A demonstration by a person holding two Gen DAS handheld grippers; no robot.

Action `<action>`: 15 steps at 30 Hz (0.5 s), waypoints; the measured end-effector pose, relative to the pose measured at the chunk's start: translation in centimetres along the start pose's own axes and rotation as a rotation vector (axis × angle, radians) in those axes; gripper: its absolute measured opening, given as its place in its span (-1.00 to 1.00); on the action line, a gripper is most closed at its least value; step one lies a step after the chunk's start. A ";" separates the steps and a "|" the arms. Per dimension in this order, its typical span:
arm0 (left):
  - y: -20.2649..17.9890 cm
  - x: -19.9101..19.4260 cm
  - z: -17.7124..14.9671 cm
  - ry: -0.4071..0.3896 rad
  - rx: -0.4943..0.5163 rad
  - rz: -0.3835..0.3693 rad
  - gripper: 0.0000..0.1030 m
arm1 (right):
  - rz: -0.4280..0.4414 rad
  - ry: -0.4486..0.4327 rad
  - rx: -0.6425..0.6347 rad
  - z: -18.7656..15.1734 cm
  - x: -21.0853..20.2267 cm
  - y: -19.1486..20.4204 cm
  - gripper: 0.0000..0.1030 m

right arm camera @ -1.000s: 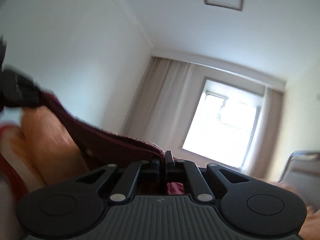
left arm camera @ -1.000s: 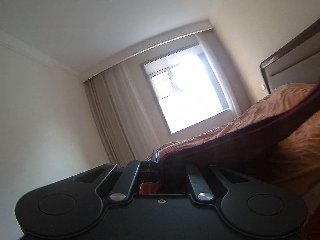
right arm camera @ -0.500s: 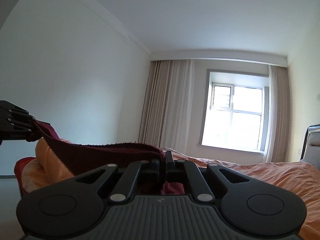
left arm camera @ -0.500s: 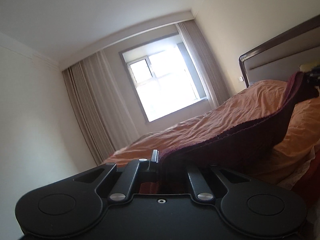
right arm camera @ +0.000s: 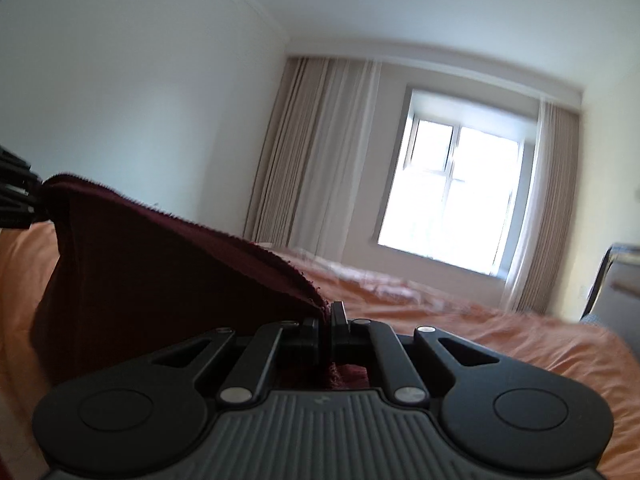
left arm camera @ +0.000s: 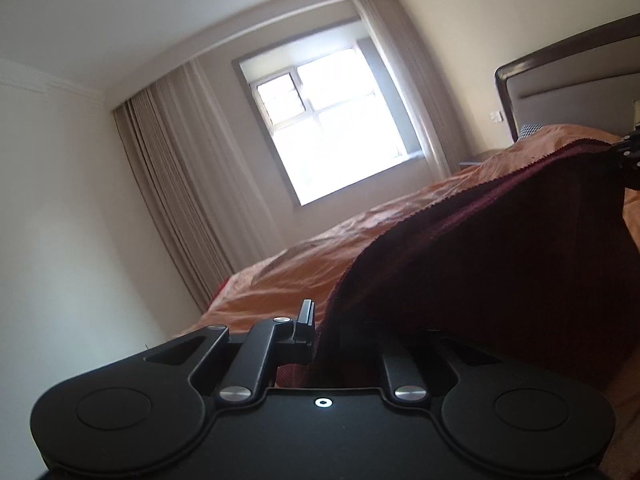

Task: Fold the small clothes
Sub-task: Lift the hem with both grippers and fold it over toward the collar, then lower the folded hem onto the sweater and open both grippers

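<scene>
A dark maroon cloth (left arm camera: 480,256) hangs stretched between both grippers above an orange bedspread (left arm camera: 320,256). My left gripper (left arm camera: 318,328) is shut on one corner of it; the cloth drapes over and hides its right finger. In the right wrist view the same maroon cloth (right arm camera: 160,264) runs from my right gripper (right arm camera: 326,316), shut on the other corner, off to the left gripper (right arm camera: 16,196) at the left edge. The right gripper (left arm camera: 628,156) shows at the far right of the left wrist view, holding the cloth's top edge.
The bed's orange cover (right arm camera: 480,328) spreads below and ahead. A dark-framed padded headboard (left arm camera: 572,92) stands at the right. A bright window (right arm camera: 452,196) with beige curtains (left arm camera: 192,184) fills the far wall. White walls on the left.
Both cameras have tilted downward, showing more bed and less ceiling. The cloth hangs lower and fuller between the grippers, which stay shut on its corners.
</scene>
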State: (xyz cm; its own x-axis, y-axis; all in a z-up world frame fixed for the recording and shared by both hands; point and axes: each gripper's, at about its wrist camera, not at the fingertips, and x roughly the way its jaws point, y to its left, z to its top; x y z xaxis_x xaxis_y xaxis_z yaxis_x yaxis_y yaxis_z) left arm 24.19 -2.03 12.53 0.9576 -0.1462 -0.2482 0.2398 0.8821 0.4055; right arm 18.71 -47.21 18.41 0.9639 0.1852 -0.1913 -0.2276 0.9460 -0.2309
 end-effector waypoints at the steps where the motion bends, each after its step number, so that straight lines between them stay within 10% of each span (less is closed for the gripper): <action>1: 0.3 1.8 -0.1 0.026 -0.015 -0.004 -0.73 | 0.004 0.030 0.009 0.0 1.7 -0.3 -0.88; 15: 1.2 18.0 -5.7 0.299 -0.205 -0.156 -0.68 | 0.084 0.315 0.090 -5.5 14.9 -2.4 -0.85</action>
State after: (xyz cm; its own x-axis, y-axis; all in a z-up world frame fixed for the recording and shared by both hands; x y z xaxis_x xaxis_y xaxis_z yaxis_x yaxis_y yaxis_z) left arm 40.80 -1.05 3.55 0.8163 -0.1757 -0.5502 0.3130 0.9351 0.1658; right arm 32.86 -48.19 10.87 0.8493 0.1854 -0.4943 -0.2774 0.9533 -0.1192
